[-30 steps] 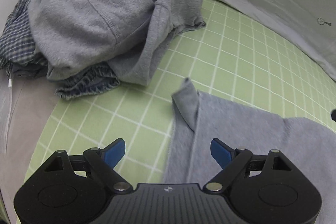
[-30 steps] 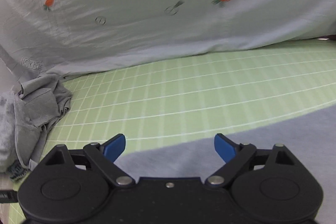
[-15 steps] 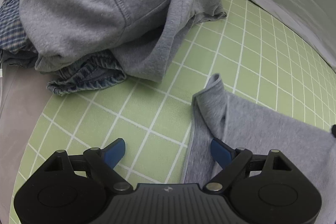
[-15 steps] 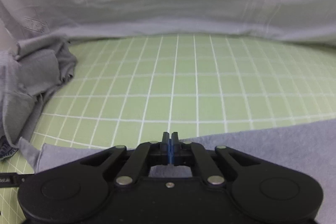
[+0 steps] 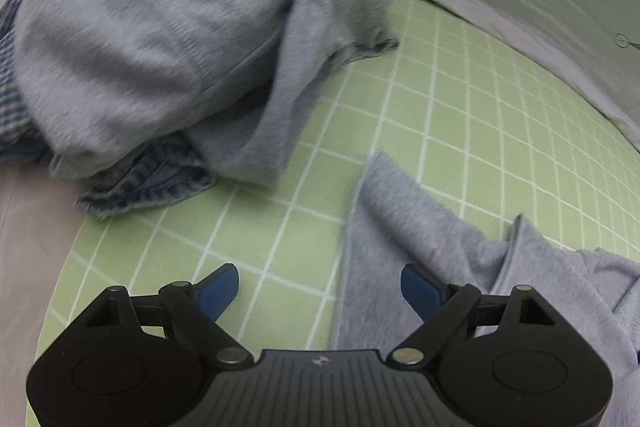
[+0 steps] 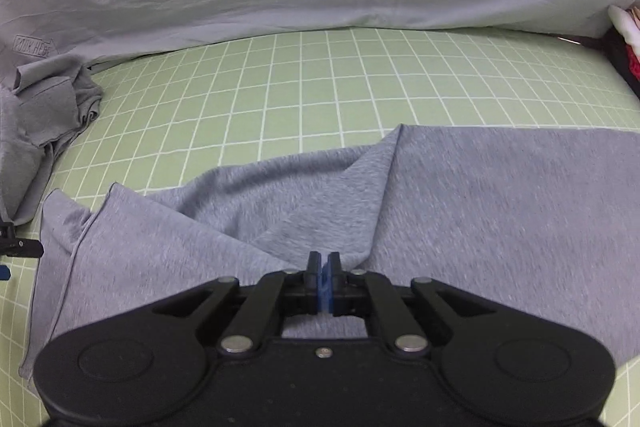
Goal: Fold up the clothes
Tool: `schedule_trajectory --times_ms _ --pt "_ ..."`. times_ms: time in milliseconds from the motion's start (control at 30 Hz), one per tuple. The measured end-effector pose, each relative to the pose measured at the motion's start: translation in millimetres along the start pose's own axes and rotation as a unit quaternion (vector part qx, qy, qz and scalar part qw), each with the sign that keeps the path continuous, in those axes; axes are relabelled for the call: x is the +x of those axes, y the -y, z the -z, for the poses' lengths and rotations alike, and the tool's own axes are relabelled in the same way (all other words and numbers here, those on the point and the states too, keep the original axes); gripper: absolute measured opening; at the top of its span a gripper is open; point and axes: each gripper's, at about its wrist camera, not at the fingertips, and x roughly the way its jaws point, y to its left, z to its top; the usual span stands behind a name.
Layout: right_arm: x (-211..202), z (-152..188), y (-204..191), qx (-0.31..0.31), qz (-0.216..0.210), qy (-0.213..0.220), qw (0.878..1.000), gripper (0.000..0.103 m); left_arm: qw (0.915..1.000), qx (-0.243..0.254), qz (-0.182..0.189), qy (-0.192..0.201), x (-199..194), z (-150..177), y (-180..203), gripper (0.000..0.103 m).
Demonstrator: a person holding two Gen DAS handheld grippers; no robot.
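Cloth [image 6: 480, 195] lies across green grid mat [image 6: 320, 83], pile [image 5: 160, 39] at 10 o'clock in left view. Right hand-held gripper [image 6: 322, 273] clenched on cloth's near edge w/ ridges fanning out; left hand-held gripper [image 5: 320, 287] released, straddling cloth's edge. Risk: one-sided pull bunches fabric, fold goes crooked, or thin pinch slips.

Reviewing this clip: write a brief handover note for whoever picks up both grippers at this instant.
Right gripper: shut on the grey garment, pinching a fold that rises into ridges.
Left gripper: open, holding nothing, straddling the garment's left edge.
Garment lies spread on the green grid mat, rumpled at its left end.
Unfolded pile of clothes sits at the mat's left corner.
Done: no finished fold visible.
Left: grip the left edge, fold this garment, then the pile.
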Motion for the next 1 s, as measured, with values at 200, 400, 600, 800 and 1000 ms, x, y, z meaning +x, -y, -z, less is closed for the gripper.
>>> schedule_trajectory --times_ms 200,400,600,800,1000 --pt "3 -8 -6 0.0 0.002 0.012 1.0 0.054 0.9994 0.009 0.032 0.003 12 -16 14 0.071" --pt "8 -9 -4 0.005 0.011 0.0 1.0 0.058 0.9994 0.015 0.025 0.016 21 -23 21 0.031" --pt "12 -9 -1 0.011 0.015 -0.002 1.0 0.057 0.9985 -0.022 0.03 0.039 18 -28 5 0.004" --pt "11 -6 3 0.016 0.014 -0.001 1.0 0.057 0.9912 -0.116 0.019 0.06 12 -30 -27 0.008" --pt "9 -2 7 0.021 0.017 0.001 1.0 0.061 0.9943 -0.089 0.013 0.056 -4 -18 -22 0.025"
